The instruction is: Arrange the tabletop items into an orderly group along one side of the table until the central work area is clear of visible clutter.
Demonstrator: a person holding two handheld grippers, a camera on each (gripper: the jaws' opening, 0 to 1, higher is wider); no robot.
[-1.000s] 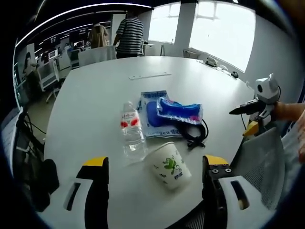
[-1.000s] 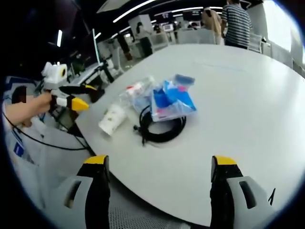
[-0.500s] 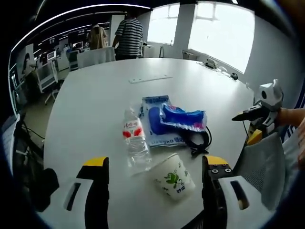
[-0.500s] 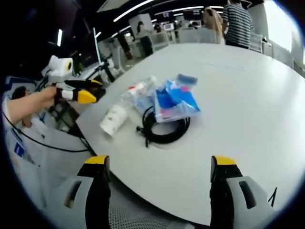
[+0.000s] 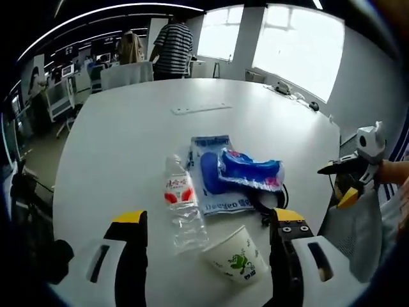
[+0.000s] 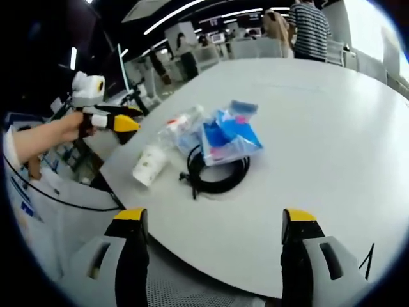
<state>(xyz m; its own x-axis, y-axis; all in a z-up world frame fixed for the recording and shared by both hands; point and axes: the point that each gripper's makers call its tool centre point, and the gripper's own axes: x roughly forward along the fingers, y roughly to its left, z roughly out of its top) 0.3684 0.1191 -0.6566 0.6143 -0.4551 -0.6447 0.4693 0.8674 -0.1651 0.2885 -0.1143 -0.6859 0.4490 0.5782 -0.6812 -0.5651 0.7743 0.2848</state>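
A cluster of items lies on the round white table (image 5: pixel 128 128). A paper cup (image 5: pixel 238 258) with a green print lies on its side nearest my left gripper (image 5: pixel 208 268), which is open just above and before it. Beside the cup lies a clear water bottle (image 5: pixel 179 201) with a red label. Behind them a blue plastic packet (image 5: pixel 250 171) rests on a flat blue-and-white bag (image 5: pixel 214 192), over a coil of black cable (image 6: pixel 214 174). My right gripper (image 6: pixel 214 268) is open at the table's edge, well short of the cable. The cup (image 6: pixel 145 166) and bottle (image 6: pixel 181 123) lie left of it.
A thin white strip (image 5: pixel 201 107) lies far across the table. People stand behind the table by desks and chairs (image 5: pixel 169 48). Small objects sit at the far right edge (image 5: pixel 284 86). The other gripper (image 5: pixel 358 169) hovers off the table's right side.
My left gripper's view has moved closer in over the table, so the cup sits lower between its jaws. The right gripper's view shifted slightly. No item has moved.
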